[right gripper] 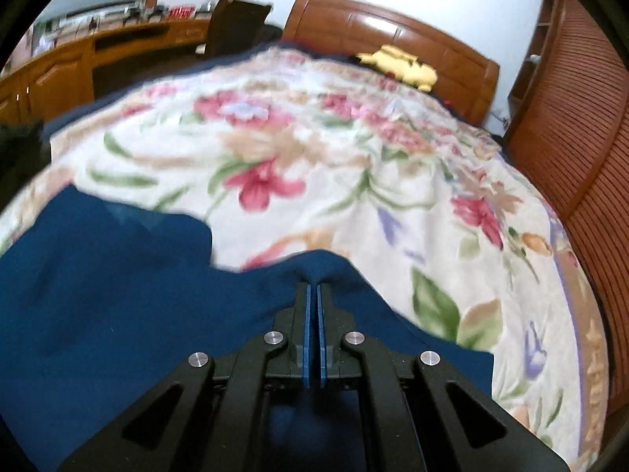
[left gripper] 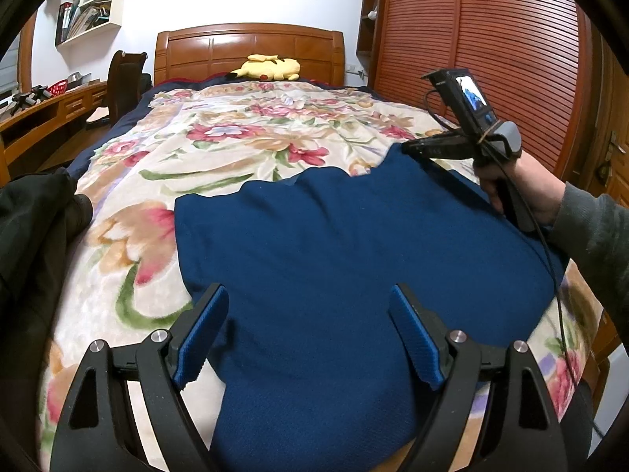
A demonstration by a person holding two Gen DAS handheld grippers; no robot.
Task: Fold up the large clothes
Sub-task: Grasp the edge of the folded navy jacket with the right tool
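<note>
A bed (left gripper: 251,45) with a wooden headboard fills the middle of both views, covered by a cream floral blanket (left gripper: 236,145); a dark blue garment (left gripper: 334,244) lies spread on the blanket in the lower centre; a yellow plush toy (left gripper: 269,67) rests at the top, against the headboard; dark clothing (left gripper: 35,228) sits at the left edge.

Bedroom setting. A floral blanket (left gripper: 243,145) covers the bed; a wooden headboard (left gripper: 249,45) stands at upper centre of the frame, with a yellow plush toy (left gripper: 271,67) lying just in front of it. At upper left, white wall shelves (left gripper: 92,4) hold books above a long wooden bench (left gripper: 51,112) and a dark chair (left gripper: 125,78). A slatted wooden wardrobe (left gripper: 491,59) fills the upper right. Dark clothing (left gripper: 31,228) lies at the left edge.
</note>
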